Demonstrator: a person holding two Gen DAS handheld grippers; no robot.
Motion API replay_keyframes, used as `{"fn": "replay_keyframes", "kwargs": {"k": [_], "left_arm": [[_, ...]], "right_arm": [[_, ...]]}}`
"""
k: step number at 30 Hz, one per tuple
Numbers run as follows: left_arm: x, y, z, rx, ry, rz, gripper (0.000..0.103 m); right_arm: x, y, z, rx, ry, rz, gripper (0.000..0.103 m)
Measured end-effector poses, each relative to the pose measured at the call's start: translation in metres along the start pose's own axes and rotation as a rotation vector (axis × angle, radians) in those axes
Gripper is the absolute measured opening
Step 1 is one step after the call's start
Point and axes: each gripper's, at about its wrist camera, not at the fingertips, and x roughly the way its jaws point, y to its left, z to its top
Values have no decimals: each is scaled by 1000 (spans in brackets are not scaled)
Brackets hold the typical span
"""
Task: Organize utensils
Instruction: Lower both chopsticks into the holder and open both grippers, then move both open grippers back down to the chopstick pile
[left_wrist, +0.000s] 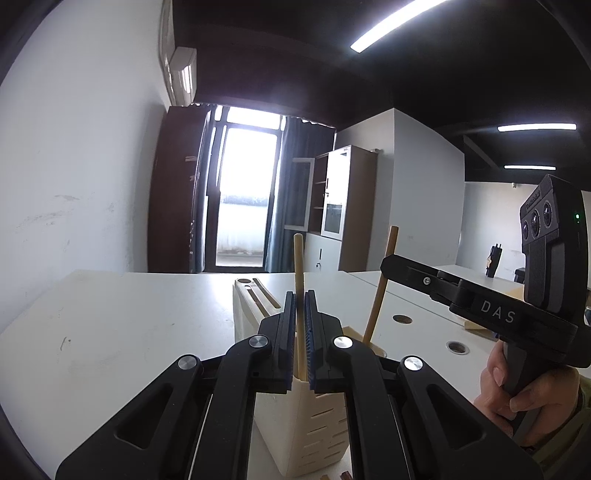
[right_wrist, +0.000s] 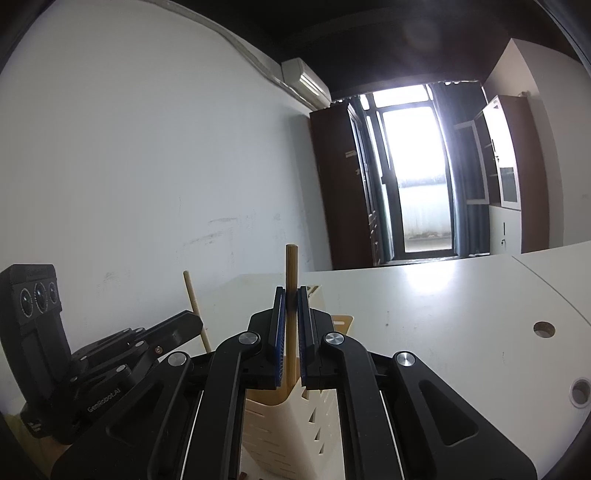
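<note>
Blue-padded and black, the left gripper (left_wrist: 300, 325) sits low in the middle of the left wrist view, its jaws drawn almost together and clamped on a pale wooden chopstick (left_wrist: 299, 273). That stick stands nearly upright between the pads, its top poking above the fingertips and its lower end reaching into a cream slotted utensil holder (left_wrist: 314, 424) directly beneath the jaws.

Low in the middle of the right wrist view, the right gripper (right_wrist: 291, 325) is likewise pinched tight on a darker wooden chopstick (right_wrist: 291, 269), which stands upright with its foot inside the same holder (right_wrist: 280, 432). From the left camera this second stick (left_wrist: 380, 291) leans at the right of centre, gripped near its upper part by the right gripper's (left_wrist: 388, 264) black finger, with a hand (left_wrist: 524, 395) wrapped round the handle at the lower right edge.

From the right camera, the left gripper (right_wrist: 197, 325) enters at the lower left, the pale stick (right_wrist: 195, 306) rising behind it.

Beneath the holder lies a white table (left_wrist: 129, 332), with round cable holes at the right.
</note>
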Motion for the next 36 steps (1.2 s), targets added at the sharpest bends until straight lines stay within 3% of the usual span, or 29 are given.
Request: {"fn": "replay_keyframes", "kwargs": {"k": [5, 8, 16, 18, 21, 34, 36], "left_arm": [[-5, -1, 1, 6, -1, 1, 5], [-7, -1, 1, 3, -3, 1, 6], [-8, 5, -1, -14, 5, 11, 11], [-9, 6, -3, -16, 17, 22, 12], [-9, 4, -5, -5, 44, 38, 12], [-28, -4, -15, 9, 121, 67, 28], [-28, -4, -17, 6, 159, 112, 29]], "right_arm": [[-4, 1, -3, 4, 4, -2, 8], [-8, 1, -5, 11, 0, -5, 21], [-10, -2, -10, 15, 28, -36, 30], [-11, -3, -12, 21, 30, -58, 31], [-16, -5, -16, 28, 31, -90, 41], [-28, 6, -39, 10, 116, -137, 50], [-31, 4, -44, 28, 131, -142, 52]]}}
